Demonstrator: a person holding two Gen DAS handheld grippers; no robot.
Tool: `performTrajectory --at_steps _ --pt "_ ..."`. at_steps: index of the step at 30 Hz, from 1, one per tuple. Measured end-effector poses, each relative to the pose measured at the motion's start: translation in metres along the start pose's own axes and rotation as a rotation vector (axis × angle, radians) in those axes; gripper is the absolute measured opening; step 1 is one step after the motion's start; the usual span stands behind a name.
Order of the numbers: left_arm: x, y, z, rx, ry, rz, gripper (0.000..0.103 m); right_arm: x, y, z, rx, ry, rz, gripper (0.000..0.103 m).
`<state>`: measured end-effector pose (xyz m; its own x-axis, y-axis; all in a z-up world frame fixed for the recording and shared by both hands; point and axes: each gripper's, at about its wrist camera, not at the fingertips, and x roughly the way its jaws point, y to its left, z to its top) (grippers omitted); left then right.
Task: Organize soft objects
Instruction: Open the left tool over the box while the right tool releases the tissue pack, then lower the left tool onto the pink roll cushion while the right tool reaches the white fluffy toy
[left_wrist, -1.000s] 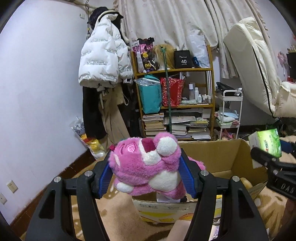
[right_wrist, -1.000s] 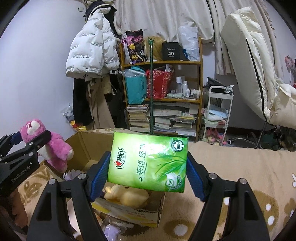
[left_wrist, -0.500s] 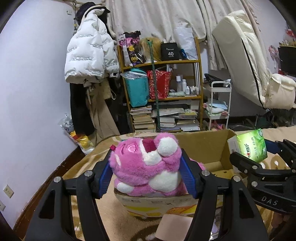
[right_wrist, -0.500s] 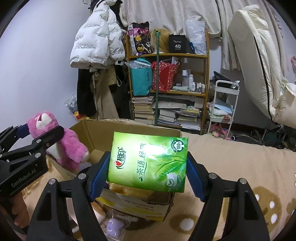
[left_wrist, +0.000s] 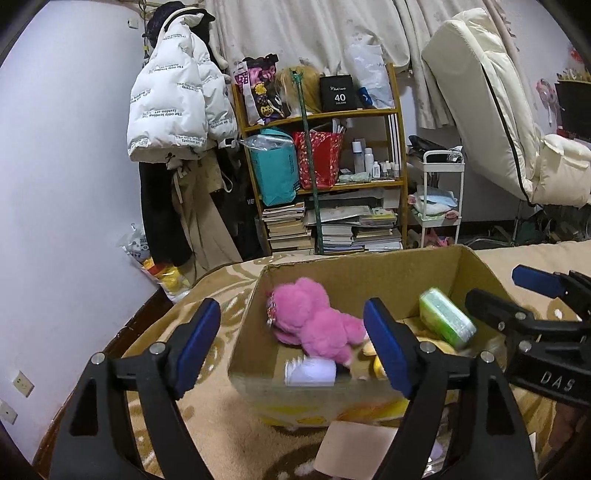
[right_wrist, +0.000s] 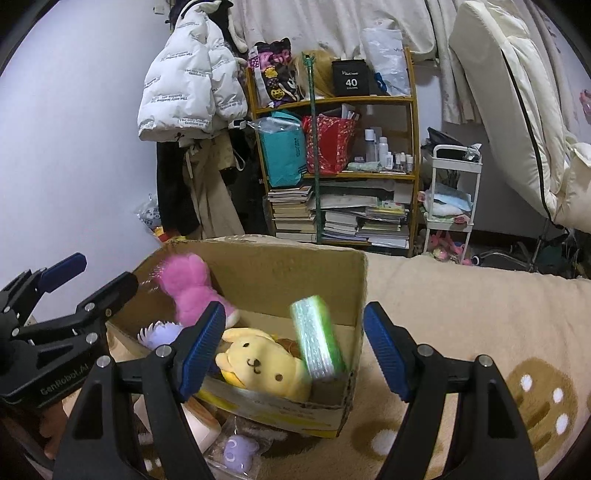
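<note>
- Above the near rim of the cardboard box (left_wrist: 354, 269), the left gripper (left_wrist: 291, 343) is seen with jaws spread wide and nothing held.
- Over the box's right side, the right gripper (right_wrist: 293, 349) is likewise shown with jaws wide apart and empty.
- Against the far left wall inside the box, the pink plush (left_wrist: 314, 317) is lodged.
- Near the right wall, the green tissue pack (right_wrist: 317, 338) is caught tilted and blurred, beside the yellow plush (right_wrist: 264, 369).
- Outside the box's near edge, a purple toy in a bag (right_wrist: 238, 448) lies on the beige blanket (right_wrist: 461, 302).
</note>
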<state>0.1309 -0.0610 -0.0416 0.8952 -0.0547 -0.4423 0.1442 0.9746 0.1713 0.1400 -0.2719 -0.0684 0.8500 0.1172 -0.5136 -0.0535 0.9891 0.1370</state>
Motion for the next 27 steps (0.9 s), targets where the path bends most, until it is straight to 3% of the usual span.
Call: performTrajectory --at_steps 6,13,27 --pt "-0.006 0.001 -0.002 0.004 -0.001 0.046 0.09 -0.002 -0.002 0.002 0.006 0.009 0.002 0.083" --pt "-0.02 0.0 -0.002 0.016 -0.01 0.064 0.097 -0.023 -0.002 0.005 0.017 -0.013 -0.002 0.103" --pt "-0.068 0.005 -0.009 0.013 0.016 0.081 0.099 -0.078 -0.011 0.003 0.046 -0.003 -0.032 0.103"
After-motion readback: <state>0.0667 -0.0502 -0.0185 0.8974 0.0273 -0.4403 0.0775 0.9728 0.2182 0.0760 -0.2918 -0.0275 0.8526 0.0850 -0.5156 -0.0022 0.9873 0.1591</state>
